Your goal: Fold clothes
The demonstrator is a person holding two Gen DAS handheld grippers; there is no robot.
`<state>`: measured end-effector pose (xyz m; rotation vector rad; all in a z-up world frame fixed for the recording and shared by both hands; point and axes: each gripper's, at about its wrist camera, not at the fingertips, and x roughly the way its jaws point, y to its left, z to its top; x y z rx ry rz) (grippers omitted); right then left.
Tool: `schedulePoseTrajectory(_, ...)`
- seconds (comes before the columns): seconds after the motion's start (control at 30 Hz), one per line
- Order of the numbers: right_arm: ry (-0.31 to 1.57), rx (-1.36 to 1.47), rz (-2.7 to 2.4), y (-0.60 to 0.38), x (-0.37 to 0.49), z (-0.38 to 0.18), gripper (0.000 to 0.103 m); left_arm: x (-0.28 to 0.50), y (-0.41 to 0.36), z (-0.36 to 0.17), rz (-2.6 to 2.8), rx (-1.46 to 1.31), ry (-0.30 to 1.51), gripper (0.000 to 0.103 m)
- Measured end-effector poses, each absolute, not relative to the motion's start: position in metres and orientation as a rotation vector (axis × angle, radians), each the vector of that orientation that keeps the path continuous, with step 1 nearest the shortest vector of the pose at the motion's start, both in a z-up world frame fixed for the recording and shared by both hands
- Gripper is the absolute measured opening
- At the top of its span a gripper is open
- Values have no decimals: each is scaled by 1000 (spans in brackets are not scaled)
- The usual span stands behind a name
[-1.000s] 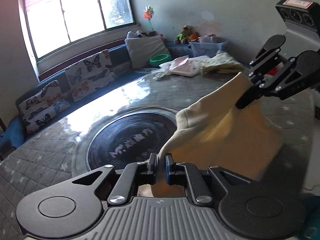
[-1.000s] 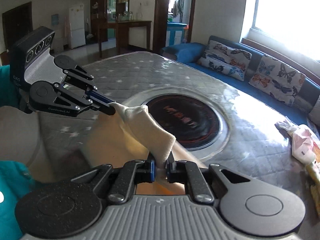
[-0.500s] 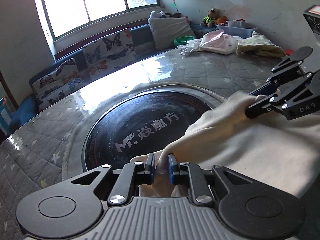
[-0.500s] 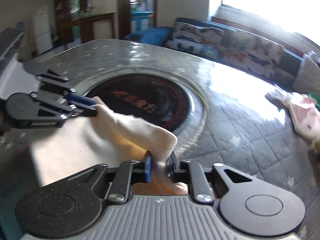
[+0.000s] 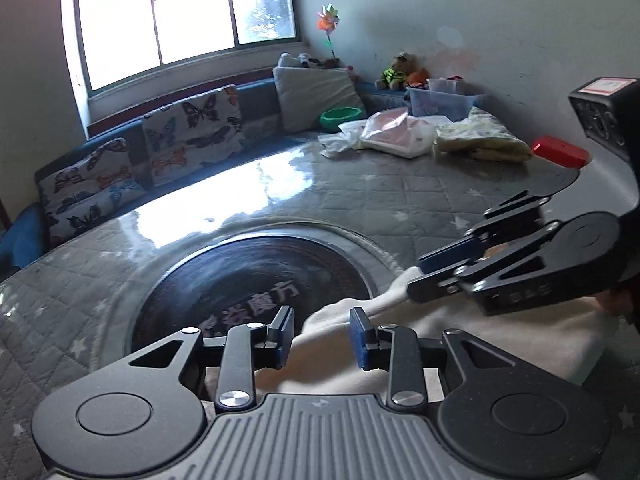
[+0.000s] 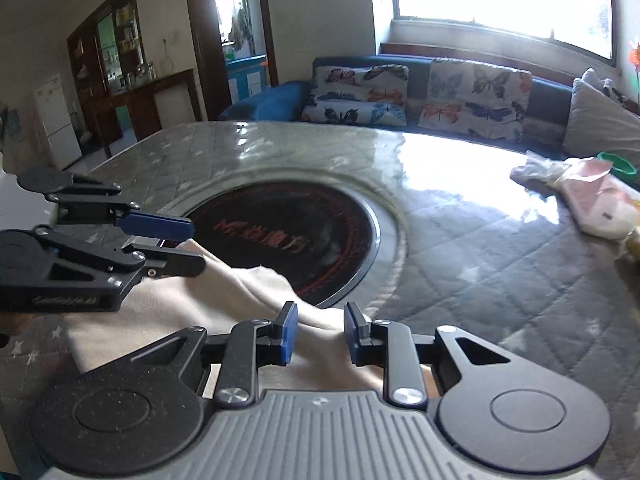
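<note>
I see the cream garment (image 5: 472,344) lying flat on the grey quilted counter (image 5: 360,188), at the lower right of the left wrist view and at the lower left of the right wrist view (image 6: 168,304); its far edge reaches over the rim of the dark round plate (image 5: 256,272) that is set in the middle of the counter. My left gripper (image 5: 322,330) has its jaws opening; a fold of the cloth sits between them, but the blue pads do not press on it. My right gripper (image 6: 318,330) has its jaws parted a little, with the cloth edge lying between them and a gap on both sides, so I hold nothing with it. In the left wrist view the right gripper (image 5: 424,276) comes in from the right of the frame, its tips just above the garment's corner. In the upper right of that view, a pile of other clothes (image 5: 404,132) lies well apart on the far side of the counter. A sofa with butterfly cushions (image 6: 472,96) stands behind.
</note>
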<state>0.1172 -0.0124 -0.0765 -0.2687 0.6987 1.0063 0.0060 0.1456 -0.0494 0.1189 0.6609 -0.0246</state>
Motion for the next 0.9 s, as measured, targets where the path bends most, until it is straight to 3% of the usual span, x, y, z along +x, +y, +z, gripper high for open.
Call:
schedulePoseTrajectory(0.47, 705, -254, 968, -48, 108, -80, 23, 34, 157, -79, -1, 46, 742, 37)
schedulePoseTrajectory(0.7, 703, -194, 900, -88, 105, -71, 23, 24, 151, -70, 17, 78, 703, 47)
schedulePoseTrajectory(0.9, 711, -193, 862, -105, 110, -71, 23, 10, 126, -56, -31, 101, 640, 62)
